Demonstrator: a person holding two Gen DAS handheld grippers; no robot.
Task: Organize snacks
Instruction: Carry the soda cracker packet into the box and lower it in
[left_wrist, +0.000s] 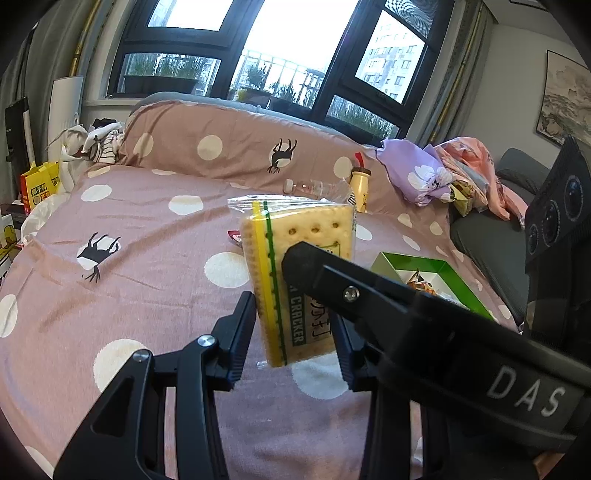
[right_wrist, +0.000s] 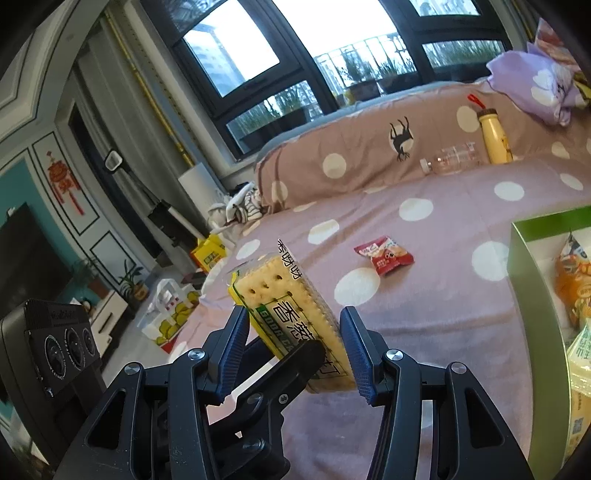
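A clear pack of soda crackers (left_wrist: 295, 266) with yellow and green stripes is held upright above the pink dotted bedspread (left_wrist: 147, 266). My left gripper (left_wrist: 295, 332) holds its lower end between its pads. My right gripper (right_wrist: 291, 347) reaches in across it from the right, its fingers (left_wrist: 332, 280) on either side of the same pack (right_wrist: 291, 306). A green-rimmed white box (right_wrist: 524, 295) with several snack packs stands at the right. A small red snack packet (right_wrist: 384, 254) lies on the bedspread.
A yellow drink bottle (right_wrist: 495, 136) and an empty clear bottle (right_wrist: 450, 160) lie by the long pillow (right_wrist: 369, 155). Crumpled purple and pink cloth (left_wrist: 436, 173) is at the bed's right. Bags (left_wrist: 38, 184) and clutter stand left of the bed.
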